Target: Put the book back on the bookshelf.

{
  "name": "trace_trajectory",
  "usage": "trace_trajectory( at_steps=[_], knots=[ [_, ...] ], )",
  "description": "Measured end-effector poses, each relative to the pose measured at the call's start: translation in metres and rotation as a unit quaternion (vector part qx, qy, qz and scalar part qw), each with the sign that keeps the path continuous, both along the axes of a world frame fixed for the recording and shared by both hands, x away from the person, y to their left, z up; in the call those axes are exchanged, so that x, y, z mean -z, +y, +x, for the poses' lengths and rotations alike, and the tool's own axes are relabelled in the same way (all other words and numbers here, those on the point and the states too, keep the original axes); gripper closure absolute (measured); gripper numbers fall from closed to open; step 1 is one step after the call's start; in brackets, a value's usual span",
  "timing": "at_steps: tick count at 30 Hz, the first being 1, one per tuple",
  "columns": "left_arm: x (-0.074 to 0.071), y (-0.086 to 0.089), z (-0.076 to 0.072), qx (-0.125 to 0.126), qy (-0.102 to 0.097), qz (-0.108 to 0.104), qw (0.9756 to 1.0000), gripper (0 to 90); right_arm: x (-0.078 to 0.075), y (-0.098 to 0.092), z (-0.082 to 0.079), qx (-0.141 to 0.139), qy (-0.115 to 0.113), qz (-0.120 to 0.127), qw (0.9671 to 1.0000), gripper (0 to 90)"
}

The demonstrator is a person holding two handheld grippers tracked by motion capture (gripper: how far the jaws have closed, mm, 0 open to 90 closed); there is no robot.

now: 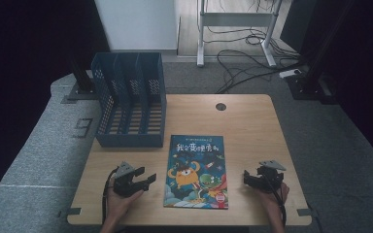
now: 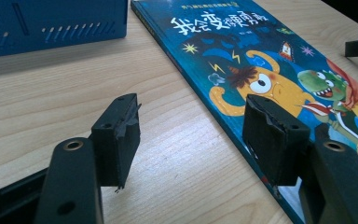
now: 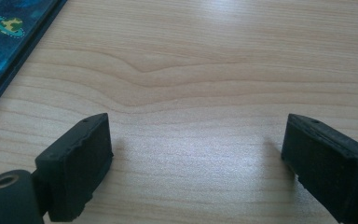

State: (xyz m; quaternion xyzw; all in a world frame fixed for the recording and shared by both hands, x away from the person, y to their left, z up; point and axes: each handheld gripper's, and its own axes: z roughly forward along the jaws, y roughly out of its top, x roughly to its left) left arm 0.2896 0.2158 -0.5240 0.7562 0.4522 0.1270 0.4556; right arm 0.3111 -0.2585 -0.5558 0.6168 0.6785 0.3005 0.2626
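scene: book (image 1: 196,171) lies flat, cover up, mid-front of table (image 1: 252,126); blue rack (image 1: 130,99) stands at the far left, slots open toward the top, just beyond the book's far-left corner.
step (judged): approach for a pickup; book likely bound for a rack slot, nothing lifted yet.
left gripper (image 1: 135,180): on the table just left of the book, held in the left hand (image 1: 119,201), aimed at the book's left edge.
left jaws: parted, nothing between them; in the left gripper view (image 2: 186,135) one pad sits over bare wood, the other over the cover near the edge. Contact with the cover: cannot tell.
right gripper (image 1: 258,178): right of the book, apart from it, in the right hand (image 1: 274,196).
right jaws: wide apart, empty; in the right gripper view (image 3: 196,154) bare wood lies between the pads, with the book's edge at the far left.
how to do it well: flat book gives no bite from above; get one pad under the long edge, or slide the book so an edge overhangs the table front, then clamp across the thickness.
second hand: press the opposite side to stop the book skating while the edge is lifted.
grip spot: spine side, mid-length, so the pages do not fan open.
risk: pad catching the cover alone and peeling it up; book swinging into the rack wall when stood upright.
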Motion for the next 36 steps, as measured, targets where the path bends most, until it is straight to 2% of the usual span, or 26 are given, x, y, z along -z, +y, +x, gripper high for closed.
trace_trajectory(
  at_steps=[5,12,14,15,16,19,21,25,31,35,36],
  knots=[
    [0.001,0.0,0.001,-0.001,0.004,-0.001,1.0,36.4,0.0,-0.001,-0.001,0.006,-0.005,0.003,1.0,12.4],
    [0.0,0.001,0.001,0.001,0.006,-0.01,0.9999,34.5,-0.002,-0.007,-0.001,0.011,-0.007,0.03,0.9995,13.0],
    [0.0,0.001,0.001,0.001,0.006,-0.01,0.9999,34.2,-0.002,-0.008,-0.001,0.012,-0.008,0.03,0.9994,13.1],
    [-0.001,0.002,0.001,0.0,0.007,-0.013,0.9999,34.3,-0.002,-0.009,-0.002,0.016,-0.008,0.03,0.9994,13.3],
    [-0.001,0.003,0.001,0.002,0.012,-0.027,0.9996,34.7,-0.003,-0.009,-0.002,0.017,-0.008,0.032,0.9993,13.3],
    [-0.002,0.003,0.0,0.001,0.013,-0.039,0.9992,35.4,-0.003,-0.009,-0.003,0.022,-0.012,0.034,0.9991,13.7],
    [-0.003,0.003,0.0,0.001,0.012,-0.039,0.9992,35.2,-0.003,-0.009,-0.003,0.023,-0.014,0.034,0.9991,13.7],
    [-0.003,0.005,0.0,-0.018,0.005,-0.032,0.9993,34.1,-0.006,-0.008,-0.003,0.024,-0.016,0.037,0.9989,13.7],
    [-0.004,0.008,-0.001,-0.025,0.007,-0.044,0.9987,33.5,-0.014,-0.006,-0.006,0.02,-0.031,0.049,0.9981,14.3],
    [-0.004,0.007,-0.001,-0.024,0.008,-0.04,0.9989,33.0,-0.018,-0.002,-0.008,0.016,-0.042,0.056,0.9974,14.7],
    [-0.004,0.005,0.0,-0.029,0.006,-0.031,0.9991,32.8,-0.021,0.002,-0.008,0.01,-0.047,0.057,0.9972,14.9]
  ],
)
